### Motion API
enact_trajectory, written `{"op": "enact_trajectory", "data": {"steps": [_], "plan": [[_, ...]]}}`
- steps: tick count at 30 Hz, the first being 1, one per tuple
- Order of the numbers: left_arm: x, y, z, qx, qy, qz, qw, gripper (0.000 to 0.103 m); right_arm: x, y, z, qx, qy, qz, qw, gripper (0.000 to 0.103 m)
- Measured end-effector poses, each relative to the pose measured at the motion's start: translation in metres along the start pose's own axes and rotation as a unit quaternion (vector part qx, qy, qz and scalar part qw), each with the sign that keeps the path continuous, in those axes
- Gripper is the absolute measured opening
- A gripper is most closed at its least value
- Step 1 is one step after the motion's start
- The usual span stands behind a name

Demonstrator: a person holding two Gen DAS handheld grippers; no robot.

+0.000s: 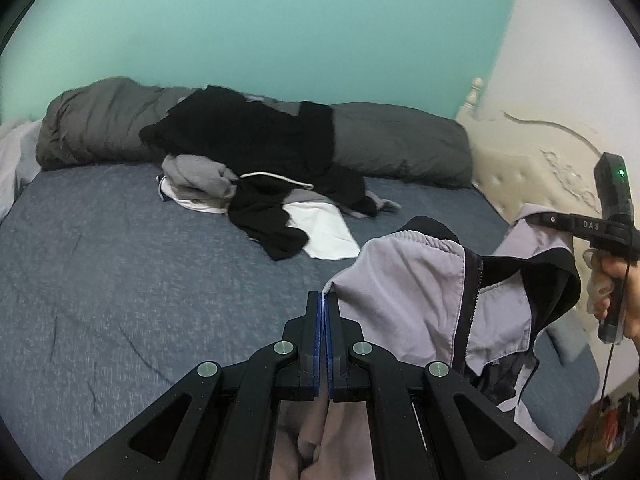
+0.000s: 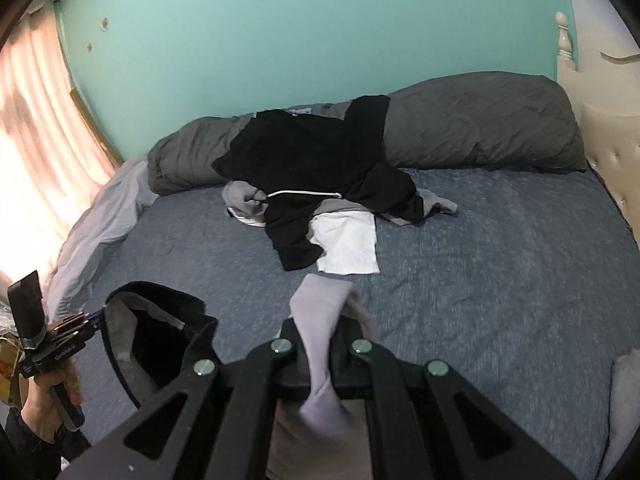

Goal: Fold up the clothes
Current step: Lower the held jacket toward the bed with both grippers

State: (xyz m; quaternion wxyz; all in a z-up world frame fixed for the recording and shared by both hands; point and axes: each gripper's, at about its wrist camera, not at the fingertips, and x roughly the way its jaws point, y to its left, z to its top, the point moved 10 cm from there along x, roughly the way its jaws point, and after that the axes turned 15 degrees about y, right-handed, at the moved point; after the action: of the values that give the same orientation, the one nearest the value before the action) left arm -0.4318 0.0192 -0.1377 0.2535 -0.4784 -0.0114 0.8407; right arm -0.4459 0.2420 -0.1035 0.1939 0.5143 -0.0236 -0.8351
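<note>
You're holding the lilac-grey jacket (image 1: 420, 280) in the air over the near edge of the bed (image 1: 120, 280), stretched between both claws. Left claw (image 1: 325, 300) is pinching a thin bit of the jacket's edge, blue pads nearly touching. Right claw (image 2: 320, 320) is clamping a bunched fold of the same fabric, which is spilling out above and below the fingers. In the left wrist view the right claw is gripping at the jacket's far top corner.

Risks as I'm reading them:
- Left grip is looking marginal: very little cloth is sitting between the pads. Any sideways pull to flatten the jacket is likely stripping it out, and that side is dropping.
- Right grip is sitting on a wad, not a seam. The fabric looks slick, so it's probably creeping under load and the corner is ending up off-line.
- The zip front is hanging open, black lining (image 1: 552, 280) is showing and the middle is sagging. Laying it down like this is likely trapping a fold underneath.
- Lower part is hanging out of frame below the claws; I can't tell whether it's dragging on the bed edge.
- The pile of unfolded clothes (image 2: 320, 184) is lying mid-bed against the rolled grey duvet (image 2: 480, 128), apart from the jacket but near it. Landing the jacket far forward is risking overlap with the white piece (image 2: 348, 248).

Can't tell which fold stage this is.
</note>
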Motion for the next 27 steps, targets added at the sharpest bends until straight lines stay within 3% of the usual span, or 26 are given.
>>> {"op": "enact_trajectory", "data": {"steps": [5,14,23,27], "plan": [[0.046,0.031,0.016,-0.014,0.018,0.014,0.9996,0.001,0.048,-0.017,0.031,0.003,0.013,-0.013,1.000,0.002],[0.143,0.070,0.021,-0.049,0.058,0.029,0.9967,0.001,0.152,-0.065,0.034,0.032,0.046,-0.033,0.998,0.002],[0.190,0.086,0.040,-0.064,0.056,0.042,0.9955,0.001,0.187,-0.097,0.058,0.042,0.030,-0.036,0.998,0.002],[0.214,0.101,0.037,-0.067,0.075,0.061,0.9931,0.001,0.210,-0.119,0.051,0.057,0.046,-0.048,0.996,0.002]]}}
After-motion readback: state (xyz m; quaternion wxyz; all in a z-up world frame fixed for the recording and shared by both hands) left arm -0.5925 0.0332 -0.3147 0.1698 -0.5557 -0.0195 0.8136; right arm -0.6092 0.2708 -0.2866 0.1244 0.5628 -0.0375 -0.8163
